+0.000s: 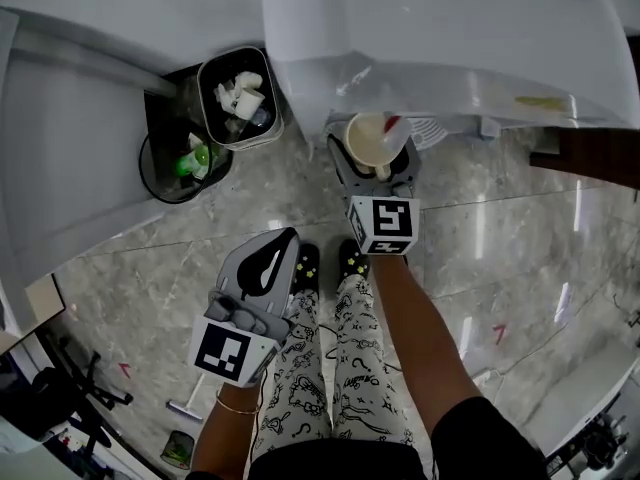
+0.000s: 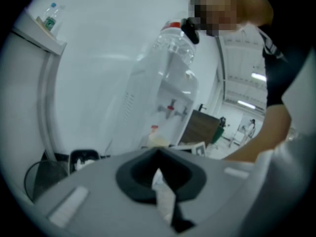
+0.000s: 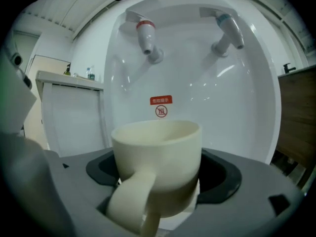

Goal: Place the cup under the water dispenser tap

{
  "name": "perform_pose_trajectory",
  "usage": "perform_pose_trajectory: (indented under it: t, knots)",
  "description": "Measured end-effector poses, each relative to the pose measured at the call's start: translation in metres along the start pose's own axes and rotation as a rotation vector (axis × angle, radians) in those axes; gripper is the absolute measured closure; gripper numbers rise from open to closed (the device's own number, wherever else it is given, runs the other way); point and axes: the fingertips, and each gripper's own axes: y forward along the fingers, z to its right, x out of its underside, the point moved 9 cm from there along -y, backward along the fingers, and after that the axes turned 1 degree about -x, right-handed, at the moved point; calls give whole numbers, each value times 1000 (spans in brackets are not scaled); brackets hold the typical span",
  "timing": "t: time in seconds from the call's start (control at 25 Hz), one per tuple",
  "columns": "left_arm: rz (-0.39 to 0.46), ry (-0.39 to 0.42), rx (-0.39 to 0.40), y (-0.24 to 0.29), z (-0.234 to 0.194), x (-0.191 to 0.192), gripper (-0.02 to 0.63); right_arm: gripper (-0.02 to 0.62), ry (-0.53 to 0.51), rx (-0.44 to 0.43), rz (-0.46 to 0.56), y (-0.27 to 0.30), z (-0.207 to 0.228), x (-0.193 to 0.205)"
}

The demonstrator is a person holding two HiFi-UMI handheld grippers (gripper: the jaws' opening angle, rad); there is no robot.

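The person wears white trousers (image 1: 300,388) covered in small black doodles. The black shoes (image 1: 307,261) have little yellow-green spots on them. A black top (image 1: 330,460) shows at the waist, and its short black sleeve (image 1: 480,430) ends above the elbow. In the left gripper view the sleeve has thin white lines on it. A thin gold bracelet (image 1: 236,404) goes round the left wrist. The left tongs (image 1: 288,236) have a smooth light grey shell with a black hollow in the middle. The right tongs (image 1: 375,158) are the same grey, with dark lining inside. The left cube (image 1: 232,353) and the right cube (image 1: 381,225) are white with black square markers.
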Motion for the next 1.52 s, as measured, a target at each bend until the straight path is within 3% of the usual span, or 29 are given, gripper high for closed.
perform_pose_trajectory:
  t: [0.4,0.68,0.84,1.0,1.12,1.52]
  knots:
    - [4,-51,15,-2,7,-3,618,176,-60,-39,-106,2,1,2]
    - [29,-83,48,1,15,-5,618,175,-35,-49,-266,10,0,-7]
    - [4,-61,51,3,18,-7,618,167,5,-65,-281,11,1,-9]
    - [4,-62,67,5,24,-11,618,166,-54,-105,-319,12,0,-9]
    - [33,-69,80,8,28,-13,618,161,-43,-119,-307,12,2,-11]
    - [-5,-72,70,7,34,-4,618,133,-5,-151,-266,3,1,-9]
